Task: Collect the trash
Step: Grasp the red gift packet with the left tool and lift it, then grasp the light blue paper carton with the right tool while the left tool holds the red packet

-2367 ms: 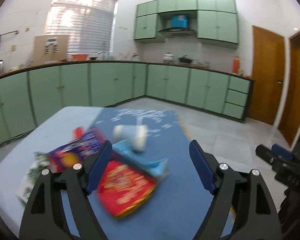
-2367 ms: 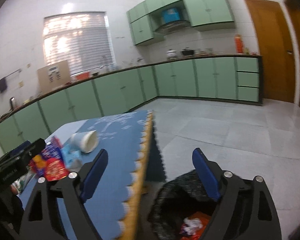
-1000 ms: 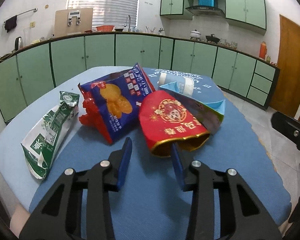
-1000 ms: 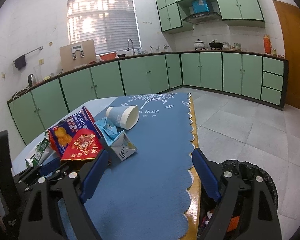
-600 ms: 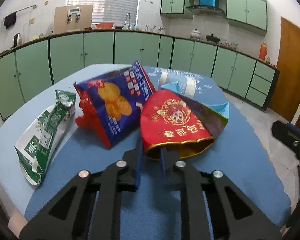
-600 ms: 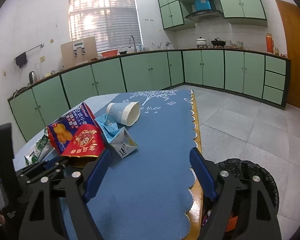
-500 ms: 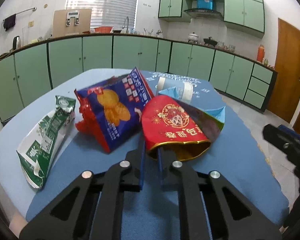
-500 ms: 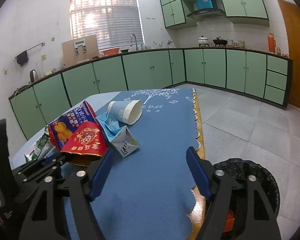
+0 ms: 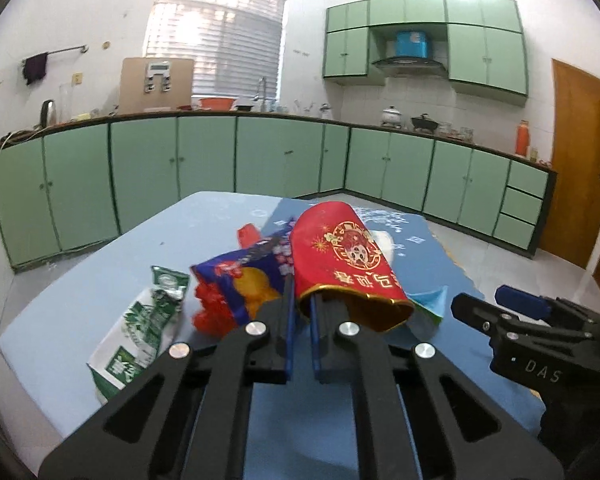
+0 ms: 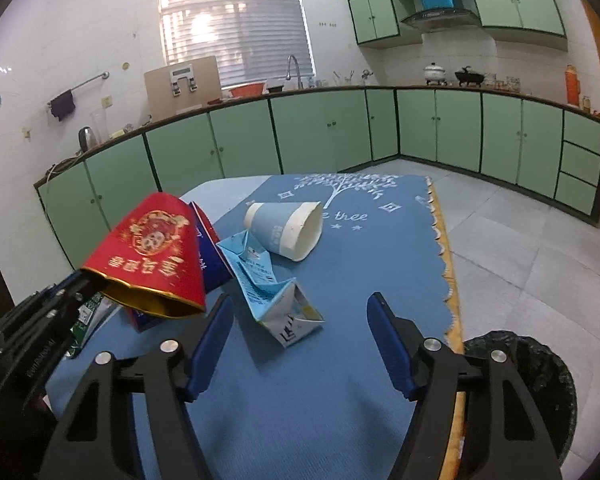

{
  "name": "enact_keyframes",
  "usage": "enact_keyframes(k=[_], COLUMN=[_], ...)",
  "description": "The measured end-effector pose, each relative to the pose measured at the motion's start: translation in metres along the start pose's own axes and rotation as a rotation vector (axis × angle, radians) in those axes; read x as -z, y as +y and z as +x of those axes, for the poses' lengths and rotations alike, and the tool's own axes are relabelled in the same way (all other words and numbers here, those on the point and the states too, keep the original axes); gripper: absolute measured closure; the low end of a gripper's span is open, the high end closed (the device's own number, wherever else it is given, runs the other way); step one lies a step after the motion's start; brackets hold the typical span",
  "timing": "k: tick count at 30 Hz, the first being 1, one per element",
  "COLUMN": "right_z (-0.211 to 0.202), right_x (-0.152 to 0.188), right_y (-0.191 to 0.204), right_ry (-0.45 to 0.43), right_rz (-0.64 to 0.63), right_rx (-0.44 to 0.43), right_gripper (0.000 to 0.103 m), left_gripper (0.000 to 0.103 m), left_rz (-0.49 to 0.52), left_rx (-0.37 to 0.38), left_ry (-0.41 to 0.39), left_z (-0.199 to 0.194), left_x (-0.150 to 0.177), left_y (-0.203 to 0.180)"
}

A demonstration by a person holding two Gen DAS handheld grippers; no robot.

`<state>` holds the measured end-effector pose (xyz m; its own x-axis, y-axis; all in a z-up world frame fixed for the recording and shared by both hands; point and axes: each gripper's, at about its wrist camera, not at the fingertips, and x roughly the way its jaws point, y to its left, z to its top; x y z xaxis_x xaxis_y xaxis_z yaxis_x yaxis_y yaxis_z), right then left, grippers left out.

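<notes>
My left gripper (image 9: 302, 292) is shut on the gold-lined mouth of a red snack bag (image 9: 340, 264) and holds it off the table. The right wrist view shows that red bag (image 10: 148, 248) hanging at the left. My right gripper (image 10: 300, 308) hovers over the blue mat (image 10: 380, 260). Its jaws are closing, and the pads touch nothing. A crumpled light-blue carton (image 10: 272, 288) lies just ahead, in line with the gap between them. Beyond the carton, a blue paper cup (image 10: 288, 230) lies on its side.
A blue snack bag (image 9: 244, 276) and a green-and-white pouch (image 9: 140, 332) lie on the table's left part. A bin lined with a black bag (image 10: 540, 380) stands on the floor past the mat's scalloped right edge. Green cabinets ring the room.
The left jaws closed on the red bag's mouth and raised it off the table. The right gripper swung from over the bin to above the mat near the carton, and its jaws narrowed a little.
</notes>
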<state>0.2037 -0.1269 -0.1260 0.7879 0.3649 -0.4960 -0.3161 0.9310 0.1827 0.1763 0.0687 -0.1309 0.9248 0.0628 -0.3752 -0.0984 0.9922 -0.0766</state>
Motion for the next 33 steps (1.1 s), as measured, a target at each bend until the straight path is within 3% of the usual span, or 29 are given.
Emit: enact_keyframes(k=[11,13,17,20,23,27,29,33], right_z=[0.033,0.04,0.038,0.032,0.029,0.034,0.039,0.052], right_x=[-0.003,-0.003,0.001,0.004,0.001,-0.004,-0.006,-0.007], right_y=[0.018,0.021,0.028,0.039,0.043,0.036,0.032,0.031], right_ry=[0.077,0.109,0.113,0.108,0.095,0.114,0.124,0.172], right_rz=[0.051,0.049,0.027,-0.003,-0.027,-0.031,-0.03,-0.036], right_rx=[0.008,0.012,-0.017,-0.055,-0.007,0.032,0.037,0.02], right_gripper=[0.04,0.054,0.065,0.065,0.063,0.054,0.048,0.047], left_gripper=[0.098,0.098,0.098,0.098,0.098,0.098,0.098,0.098], left_rz=[-0.041,-0.045,-0.04,-0.047,-0.05,-0.058,-0.06,-0.061], left_rx=[-0.046,-0.047,-0.041,-0.04,-0.041,-0.036,-0.034,-0.032], left_ry=[-0.003,-0.004,-0.005,-0.003,-0.002,0.005,0.003,0.006], left_z=[0.016,0.015,0.016,0.016,0.015,0.015,0.015,0.016], left_x=[-0.01,-0.008,-0.007,-0.007,-0.007,-0.006,-0.006,-0.007], left_y=[0.011,0.009,0.011,0.013,0.017,0.018,0.018,0.019])
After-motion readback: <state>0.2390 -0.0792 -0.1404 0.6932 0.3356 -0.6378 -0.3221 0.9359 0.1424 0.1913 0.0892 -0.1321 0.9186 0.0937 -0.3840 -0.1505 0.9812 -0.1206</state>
